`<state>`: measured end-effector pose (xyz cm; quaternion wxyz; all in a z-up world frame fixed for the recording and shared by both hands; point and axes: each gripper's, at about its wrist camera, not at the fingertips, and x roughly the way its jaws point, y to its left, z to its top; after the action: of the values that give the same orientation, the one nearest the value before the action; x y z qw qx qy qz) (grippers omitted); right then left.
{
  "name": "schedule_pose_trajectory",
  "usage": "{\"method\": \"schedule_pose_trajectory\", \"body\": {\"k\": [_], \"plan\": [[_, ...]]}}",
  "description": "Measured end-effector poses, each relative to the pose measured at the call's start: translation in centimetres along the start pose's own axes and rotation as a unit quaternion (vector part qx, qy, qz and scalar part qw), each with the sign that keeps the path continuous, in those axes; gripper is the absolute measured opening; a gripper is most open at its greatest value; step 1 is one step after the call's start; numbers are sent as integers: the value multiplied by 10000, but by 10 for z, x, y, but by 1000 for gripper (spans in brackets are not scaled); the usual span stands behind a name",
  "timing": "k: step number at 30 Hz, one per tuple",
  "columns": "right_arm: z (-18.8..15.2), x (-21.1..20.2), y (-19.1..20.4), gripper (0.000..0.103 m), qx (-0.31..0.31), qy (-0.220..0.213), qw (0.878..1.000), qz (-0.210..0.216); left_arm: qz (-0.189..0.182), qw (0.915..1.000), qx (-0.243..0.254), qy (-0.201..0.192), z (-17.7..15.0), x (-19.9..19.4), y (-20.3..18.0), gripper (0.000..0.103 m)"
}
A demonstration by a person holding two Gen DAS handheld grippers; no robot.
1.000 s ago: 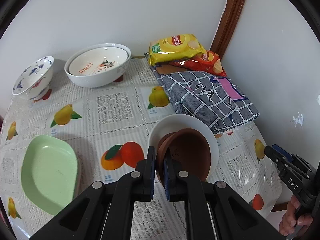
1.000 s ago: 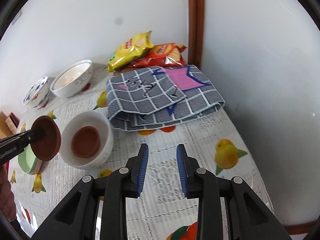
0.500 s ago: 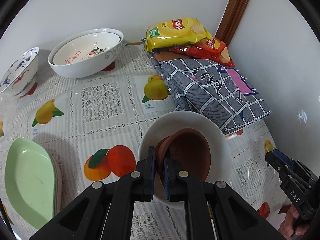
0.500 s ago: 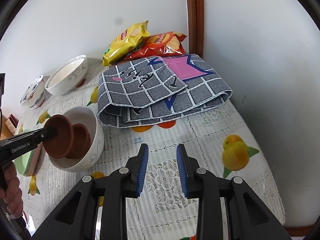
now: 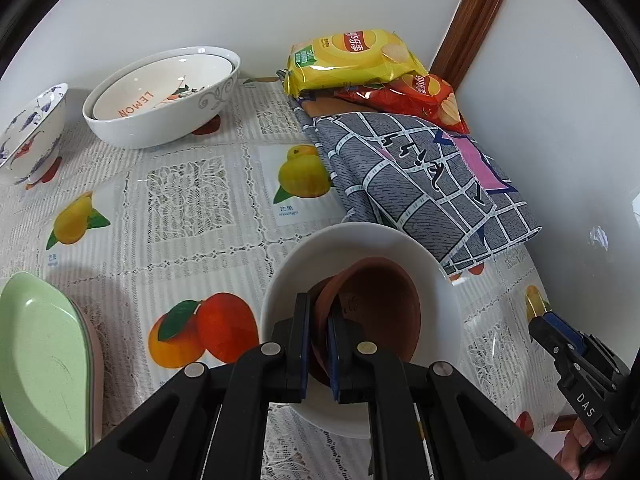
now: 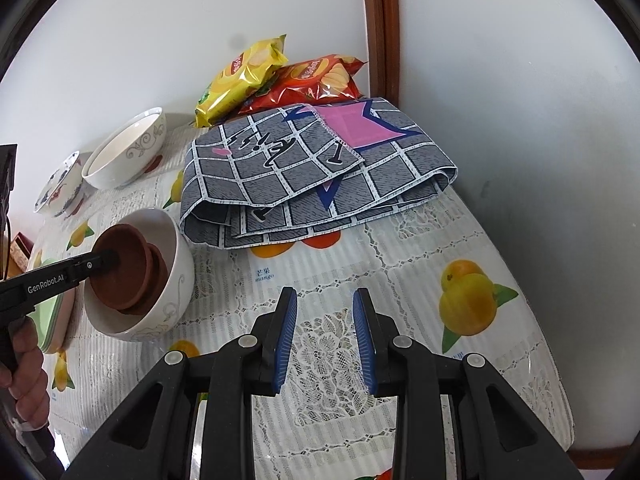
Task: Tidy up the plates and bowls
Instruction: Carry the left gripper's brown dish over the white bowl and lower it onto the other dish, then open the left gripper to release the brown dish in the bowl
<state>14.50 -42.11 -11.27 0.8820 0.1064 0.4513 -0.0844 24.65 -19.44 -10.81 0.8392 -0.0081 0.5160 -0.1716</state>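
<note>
My left gripper [image 5: 318, 344] is shut on the rim of a brown clay bowl [image 5: 376, 308]. That bowl sits tilted inside a white bowl [image 5: 400, 240] on the fruit-print tablecloth. From the right wrist view, the held brown bowl [image 6: 120, 268] rests in a second brown bowl [image 6: 160, 270] inside the white bowl [image 6: 180, 264]. My right gripper [image 6: 324, 340] hovers open over the cloth to the right of the white bowl, with nothing between its fingers.
A stack of green plates [image 5: 40, 368] lies at the left. Two nested white bowls [image 5: 160, 96] and a blue-patterned bowl [image 5: 28, 128] stand at the back by the wall. A folded checked cloth [image 5: 420, 184] and two chip bags [image 5: 352, 56] fill the back right corner.
My left gripper has carried the brown bowl right and down from beside the white bowl into it, onto the other brown bowl. My right gripper has sunk slightly toward the table.
</note>
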Motion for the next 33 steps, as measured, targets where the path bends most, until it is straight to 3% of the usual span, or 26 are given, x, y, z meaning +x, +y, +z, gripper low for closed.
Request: {"method": "schedule_pose_trajectory", "body": {"k": [21,31,33], "plan": [[-5,-11,-7,29,54,-3,10000,-62,-206,9996,-152,108,-2,5,-1,10],[-3,-24,3,30,-29,-89,9999,-41,-161,9999,-32,-7,-2,-15,-2,11],[-2,-27,7,34,-62,-121,9999,-53,-150,9999,-5,-67,-2,-22,-2,14]]}}
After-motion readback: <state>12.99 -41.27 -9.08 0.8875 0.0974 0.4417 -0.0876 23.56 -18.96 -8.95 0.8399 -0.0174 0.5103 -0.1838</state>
